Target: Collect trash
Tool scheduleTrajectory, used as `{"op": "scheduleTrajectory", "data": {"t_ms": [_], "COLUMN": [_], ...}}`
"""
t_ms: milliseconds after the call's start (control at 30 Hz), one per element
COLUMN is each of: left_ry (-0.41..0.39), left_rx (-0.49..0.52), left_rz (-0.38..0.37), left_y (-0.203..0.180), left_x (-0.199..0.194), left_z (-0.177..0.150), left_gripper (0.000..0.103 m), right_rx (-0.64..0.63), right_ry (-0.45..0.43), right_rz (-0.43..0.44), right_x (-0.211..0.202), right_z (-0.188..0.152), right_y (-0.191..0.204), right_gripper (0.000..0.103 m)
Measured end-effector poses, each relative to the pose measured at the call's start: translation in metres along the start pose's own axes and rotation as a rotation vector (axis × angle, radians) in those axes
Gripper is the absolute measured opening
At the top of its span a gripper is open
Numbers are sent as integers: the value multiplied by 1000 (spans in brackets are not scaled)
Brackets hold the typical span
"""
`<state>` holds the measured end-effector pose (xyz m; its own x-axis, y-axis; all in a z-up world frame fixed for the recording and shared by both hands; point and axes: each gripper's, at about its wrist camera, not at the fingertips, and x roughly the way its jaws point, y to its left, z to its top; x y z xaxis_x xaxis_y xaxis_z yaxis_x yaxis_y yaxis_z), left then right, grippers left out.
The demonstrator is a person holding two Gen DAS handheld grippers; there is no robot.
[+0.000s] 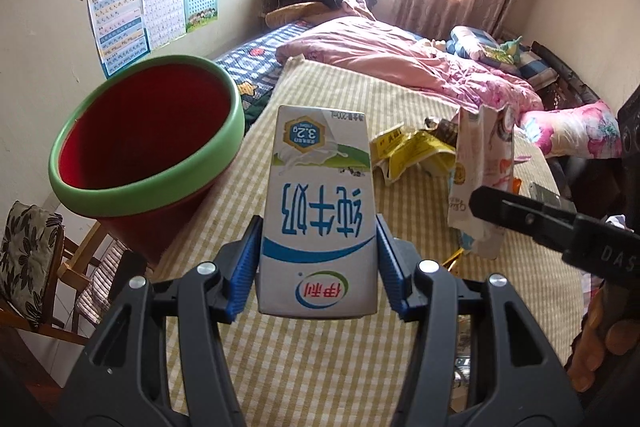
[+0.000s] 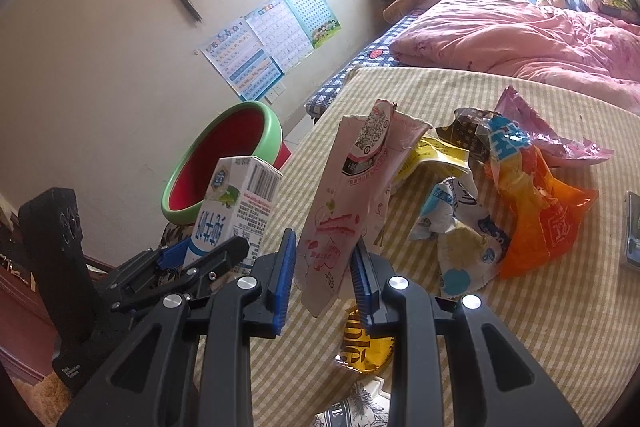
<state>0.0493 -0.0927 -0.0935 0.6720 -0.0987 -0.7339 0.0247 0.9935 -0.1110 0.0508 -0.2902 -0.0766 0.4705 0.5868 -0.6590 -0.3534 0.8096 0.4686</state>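
Note:
My left gripper (image 1: 318, 259) is shut on a white and blue milk carton (image 1: 318, 215), held upside down above the checked bedspread (image 1: 360, 367). The red bin with a green rim (image 1: 144, 143) stands just left of it, its mouth open. The carton also shows in the right wrist view (image 2: 236, 215), with the bin (image 2: 224, 163) behind it. My right gripper (image 2: 324, 279) is shut on a torn pink wrapper (image 2: 352, 203), lifted off the bed; it also shows in the left wrist view (image 1: 480, 179). A pile of wrappers (image 2: 500, 187) lies to the right.
A gold foil wrapper (image 2: 364, 347) lies under my right gripper. A pink quilt (image 1: 400, 63) covers the far bed. A cushioned wooden chair (image 1: 28, 259) stands left of the bin. A flat device (image 2: 632, 235) lies at the right edge of the bed.

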Motion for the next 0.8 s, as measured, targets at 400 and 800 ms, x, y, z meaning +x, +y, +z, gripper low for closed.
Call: {"op": "scheduleTrajectory", "data": {"t_ms": [400,800], "left_ry": [-36,-43], "left_rx": [-9,-22], "left_rz": [12,22], "left_y": [-4,-2], "left_x": [-12,-19], "left_z": [2,0], "left_gripper": [52,52], "right_rx": [-21,-32], "right_ry": [-5,-3], "right_rz": [17,32], "right_x": [-4,-5], "right_z": [-3,-3], "right_y": [7,11], "right_gripper": [27,27]}}
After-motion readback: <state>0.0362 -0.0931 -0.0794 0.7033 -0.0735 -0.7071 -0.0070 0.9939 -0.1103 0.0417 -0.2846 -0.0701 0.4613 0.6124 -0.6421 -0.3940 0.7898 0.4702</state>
